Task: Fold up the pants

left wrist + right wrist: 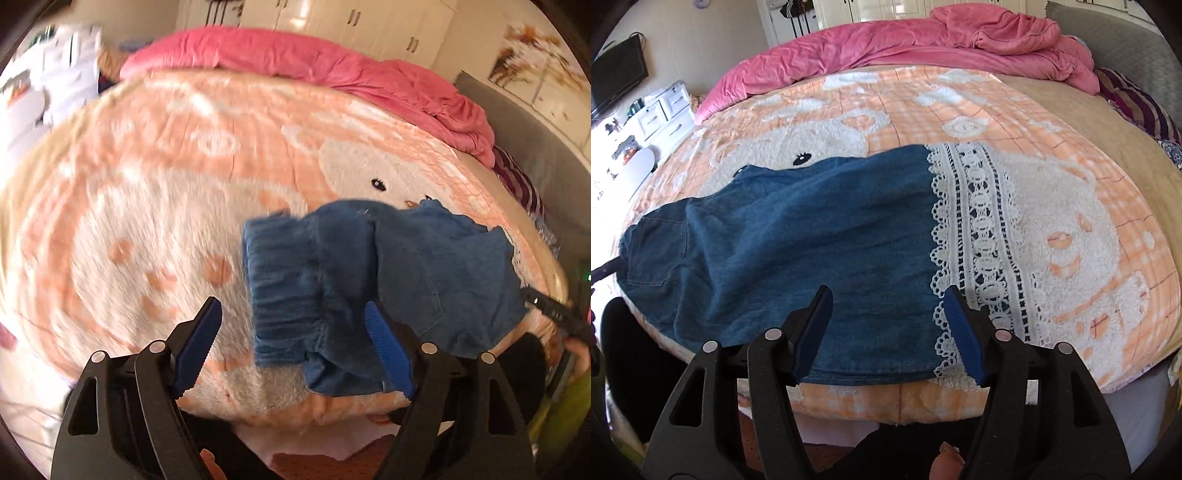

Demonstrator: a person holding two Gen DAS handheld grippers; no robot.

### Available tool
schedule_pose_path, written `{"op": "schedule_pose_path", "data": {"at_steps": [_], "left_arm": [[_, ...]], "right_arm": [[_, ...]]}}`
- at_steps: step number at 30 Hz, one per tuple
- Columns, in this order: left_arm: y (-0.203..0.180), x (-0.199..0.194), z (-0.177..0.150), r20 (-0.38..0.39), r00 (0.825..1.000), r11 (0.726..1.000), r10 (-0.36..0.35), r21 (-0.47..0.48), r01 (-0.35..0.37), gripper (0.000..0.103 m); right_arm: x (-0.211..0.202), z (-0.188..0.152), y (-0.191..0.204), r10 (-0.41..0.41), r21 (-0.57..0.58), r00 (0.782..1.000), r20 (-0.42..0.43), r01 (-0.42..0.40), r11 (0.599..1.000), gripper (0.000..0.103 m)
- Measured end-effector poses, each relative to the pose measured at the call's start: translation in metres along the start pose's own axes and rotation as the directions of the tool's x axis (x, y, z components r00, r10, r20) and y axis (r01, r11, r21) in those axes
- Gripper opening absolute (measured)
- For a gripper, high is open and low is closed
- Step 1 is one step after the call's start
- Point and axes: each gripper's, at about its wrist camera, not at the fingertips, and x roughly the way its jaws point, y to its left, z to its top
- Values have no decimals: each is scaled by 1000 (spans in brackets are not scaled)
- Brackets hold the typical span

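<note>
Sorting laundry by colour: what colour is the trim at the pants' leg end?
White openwork lace trim on blue denim pants, clearest in the right wrist view.

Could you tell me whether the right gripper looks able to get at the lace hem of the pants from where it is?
Probably yes: the right gripper is open just above the lace hem, with nothing between.

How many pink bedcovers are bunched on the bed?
1: the rumpled pink bedcover lies along the bed's far edge, beyond the blue denim pants; others may be hidden.
</note>
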Motion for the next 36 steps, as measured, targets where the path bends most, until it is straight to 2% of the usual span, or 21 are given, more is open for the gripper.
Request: {"op": "schedule_pose_path", "data": {"at_steps": [2, 3, 4, 7, 9, 11, 14, 16, 17, 19, 22, 24, 25, 26, 28, 30, 31, 32, 33, 35, 36], "left_arm": [[1, 11, 0, -10, 1000, 999, -22, -34, 21, 75], [-3, 16, 0, -8, 999, 999, -39, -37, 39, 52], [-8, 18, 1, -7, 999, 999, -31, -25, 31, 46], [-18, 12, 3, 28, 1000, 999, 5, 46, -6, 40], [-12, 4, 9, 58, 998, 998, 29, 58, -32, 39], [1, -3, 12, 80, 992, 993, 95, 59, -100, 39], [12, 12, 10, -9, 996, 996, 85, 44, -84, 39], [8, 25, 4, -41, 993, 993, 106, 61, -104, 42], [5, 24, 4, -32, 993, 992, 109, 66, -107, 43], [8, 16, 7, -22, 994, 993, 105, 53, -104, 58], [13, -14, 16, 43, 990, 990, 136, 36, -137, 65], [2, -38, 19, 139, 961, 962, 239, 101, -254, 65], [-6, -47, 20, 175, 949, 951, 262, 122, -286, 65], [-14, -54, 22, 197, 948, 951, 251, 132, -279, 65], [-29, -59, 28, 214, 957, 962, 193, 151, -228, 65], [-55, -49, 34, 205, 976, 973, 78, 197, -119, 68], [-67, -38, 35, 173, 985, 974, 20, 218, -58, 68], [-84, -22, 36, 114, 991, 970, -64, 241, 34, 68], [-93, -11, 36, 78, 992, 964, -104, 254, 81, 68], [-116, 16, 34, 10, 988, 947, -154, 286, 145, 68], [-128, 33, 32, -25, 989, 940, -145, 309, 146, 68]], "right_arm": [[1, -1, 0, -6, -4, 1000, -5, 6, 1000, 56], [1, -2, -1, -10, -1, 1000, -10, 10, 1000, 56], [2, -2, -1, -12, 2, 1000, -12, 12, 1000, 56], [5, -4, -4, -22, 10, 999, -27, 22, 1000, 60], [5, -5, -5, -22, 6, 999, -28, 22, 1000, 60], [5, -6, -5, -33, -2, 999, -34, 33, 999, 61], [9, -7, -6, -36, 0, 998, -43, 36, 999, 63], [12, -8, -4, -46, -11, 998, -51, 45, 999, 64], [12, -7, -3, -51, -18, 997, -53, 50, 999, 65], [8, -7, -1, -53, -30, 997, -57, 51, 998, 65], [-10, -3, -7, -8, 5, 1000, -7, 8, 1000, 66], [-18, 2, -9, 2, 21, 1000, 23, -3, 1000, 67], [-18, 4, -9, 6, 21, 1000, 29, -7, 1000, 67], [-16, 7, -8, 6, 16, 1000, 27, -6, 1000, 67], [-7, 10, -3, 7, -1, 1000, 8, -7, 1000, 67], [1, 12, 0, 12, -22, 1000, -6, -12, 1000, 67], [5, 13, 1, 9, -25, 1000, -13, -9, 1000, 67], [7, 13, -1, 6, -22, 1000, -20, -7, 1000, 68], [10, 12, -3, -1, -12, 1000, -30, 1, 1000, 67], [14, 10, -9, 4, 15, 999, -52, -4, 1000, 67], [15, 8, -13, 17, 29, 998, -57, -15, 999, 68]]}}
